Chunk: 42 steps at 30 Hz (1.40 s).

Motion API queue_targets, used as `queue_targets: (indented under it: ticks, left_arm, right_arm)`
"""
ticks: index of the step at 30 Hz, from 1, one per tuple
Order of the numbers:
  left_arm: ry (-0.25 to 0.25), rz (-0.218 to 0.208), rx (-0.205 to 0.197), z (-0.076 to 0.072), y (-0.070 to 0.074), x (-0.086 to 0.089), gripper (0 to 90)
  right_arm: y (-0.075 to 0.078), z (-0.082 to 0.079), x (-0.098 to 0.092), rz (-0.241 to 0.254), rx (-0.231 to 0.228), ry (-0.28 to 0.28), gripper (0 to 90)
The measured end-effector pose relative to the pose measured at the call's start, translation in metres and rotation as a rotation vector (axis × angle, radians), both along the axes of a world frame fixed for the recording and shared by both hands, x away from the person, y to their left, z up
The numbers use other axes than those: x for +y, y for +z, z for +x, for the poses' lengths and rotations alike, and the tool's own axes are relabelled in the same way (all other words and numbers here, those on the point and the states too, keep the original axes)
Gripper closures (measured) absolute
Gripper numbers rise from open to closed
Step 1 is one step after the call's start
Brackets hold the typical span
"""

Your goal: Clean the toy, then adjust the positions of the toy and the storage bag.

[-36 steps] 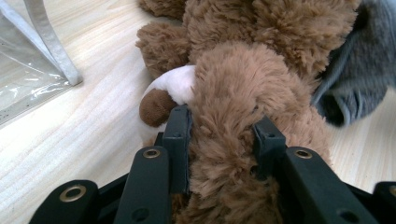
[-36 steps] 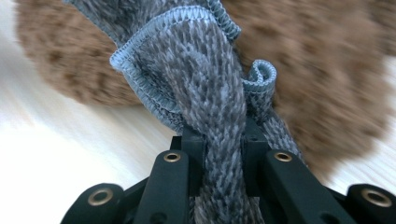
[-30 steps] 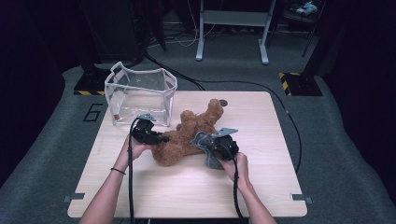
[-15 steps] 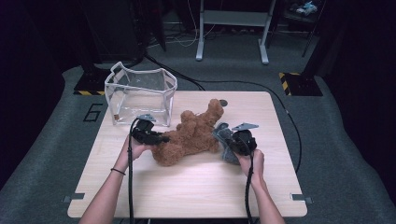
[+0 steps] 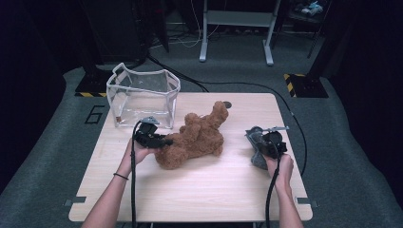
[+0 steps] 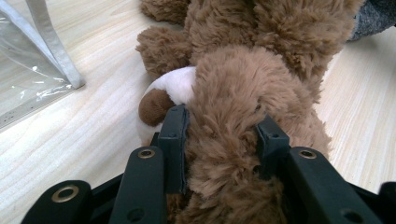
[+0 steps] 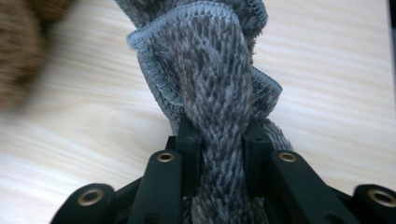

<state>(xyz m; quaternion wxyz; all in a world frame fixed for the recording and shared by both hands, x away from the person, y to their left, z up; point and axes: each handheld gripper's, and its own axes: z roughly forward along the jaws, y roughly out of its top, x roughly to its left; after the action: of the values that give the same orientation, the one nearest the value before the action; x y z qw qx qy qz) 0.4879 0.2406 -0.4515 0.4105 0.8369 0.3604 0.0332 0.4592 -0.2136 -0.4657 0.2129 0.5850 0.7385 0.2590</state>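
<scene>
L gripper point(image 6: 219, 135) has its 2 black jaws pinched on a shaggy brown limb of the plush dog point(image 5: 197, 137), fur bulging between the pads; jaws have just been easing apart a bit, limb between them. The toy lies mid-table point(image 5: 199, 190), pale wood grain, just beside the clear plastic bag point(image 5: 142, 97) w/ grey trim. R gripper point(image 7: 218, 140) clamps a bunched grey knit cloth point(image 7: 215, 79), stitched hem, near the table's right edge; jaws likewise opening slightly.

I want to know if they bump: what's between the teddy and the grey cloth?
Nothing: in the high view only bare table lies between the teddy and the grey cloth.
</scene>
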Motion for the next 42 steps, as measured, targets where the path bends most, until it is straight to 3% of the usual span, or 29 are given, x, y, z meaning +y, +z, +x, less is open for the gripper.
queue_targets:
  ticks: [3,6,7,8,9,11,12,13,21,27,34,42]
  left_arm:
    - [0.008,0.007,-0.005,-0.001,0.001,-0.002,62.5]
    - [0.009,0.012,-0.010,-0.002,0.001,-0.003,62.3]
    - [0.009,0.012,-0.010,-0.002,0.001,-0.003,62.2]
    - [0.015,0.010,-0.016,-0.003,0.001,-0.003,62.2]
    - [0.015,0.010,-0.016,-0.003,0.001,-0.003,62.2]
    - [0.011,0.016,-0.023,-0.004,0.001,-0.004,62.1]
    - [0.013,0.015,-0.024,-0.005,0.001,-0.004,62.1]
    - [0.015,0.017,-0.023,-0.005,0.002,-0.004,61.9]
    - [0.013,0.017,-0.024,-0.007,0.002,-0.005,61.7]
    - [0.012,0.027,-0.030,-0.009,0.003,-0.007,61.4]
    - [0.012,0.030,-0.056,-0.012,0.003,-0.008,60.0]
    - [0.010,0.047,-0.066,-0.015,0.005,-0.011,56.4]
  right_arm:
    - [-0.008,0.003,-0.013,0.013,0.025,-0.042,70.5]
    - [-0.015,0.005,-0.022,0.033,0.041,-0.074,54.9]
    - [-0.015,0.005,-0.022,0.033,0.041,-0.074,54.9]
    - [-0.018,0.007,-0.025,0.055,0.050,-0.084,36.6]
    - [-0.018,0.007,-0.025,0.055,0.050,-0.084,36.6]
    - [-0.019,0.006,-0.025,0.074,0.054,-0.082,13.4]
    - [-0.017,0.005,-0.025,0.080,0.036,-0.070,13.8]
    - [-0.013,0.002,-0.025,0.095,0.010,-0.058,4.9]
    - [-0.002,-0.003,-0.022,0.127,-0.047,0.001,0.0]
    - [-0.002,-0.004,-0.021,0.147,-0.044,0.010,0.0]
    - [-0.001,-0.001,-0.012,0.163,-0.037,0.068,0.0]
    - [0.010,0.007,0.008,0.189,-0.043,0.149,0.0]
